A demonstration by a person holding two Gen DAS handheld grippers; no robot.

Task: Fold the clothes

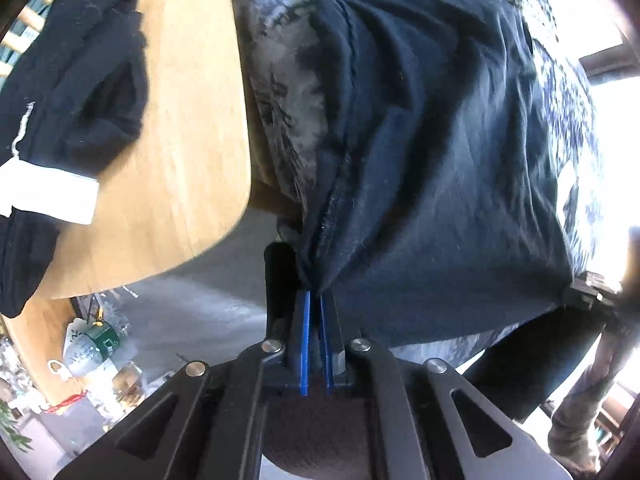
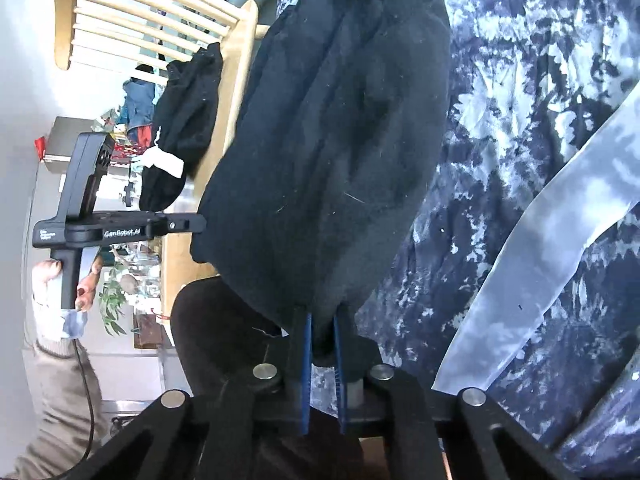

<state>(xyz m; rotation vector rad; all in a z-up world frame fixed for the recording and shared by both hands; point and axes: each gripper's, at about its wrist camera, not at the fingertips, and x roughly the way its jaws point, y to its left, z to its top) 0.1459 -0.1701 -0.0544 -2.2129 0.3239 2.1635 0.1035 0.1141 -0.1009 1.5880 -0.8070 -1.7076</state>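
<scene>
A dark navy garment (image 1: 440, 160) hangs in the air in front of the person, off the wooden table (image 1: 188, 128). My left gripper (image 1: 315, 294) is shut on one edge of it, blue pads pinching the cloth. My right gripper (image 2: 322, 320) is shut on another edge of the same garment (image 2: 332, 140), which bulges above its fingers. The left gripper's body (image 2: 100, 228) shows in the right wrist view, held in a hand at the garment's far side. A second dark garment with a white band (image 1: 60, 112) lies bunched on the table; it also shows in the right wrist view (image 2: 180, 128).
The person's blue-and-white patterned top (image 2: 540, 160) fills the space behind the held garment. A slatted wooden chair (image 2: 152, 20) stands by the table. Bottles and clutter (image 1: 96, 344) sit on the floor below the table's edge.
</scene>
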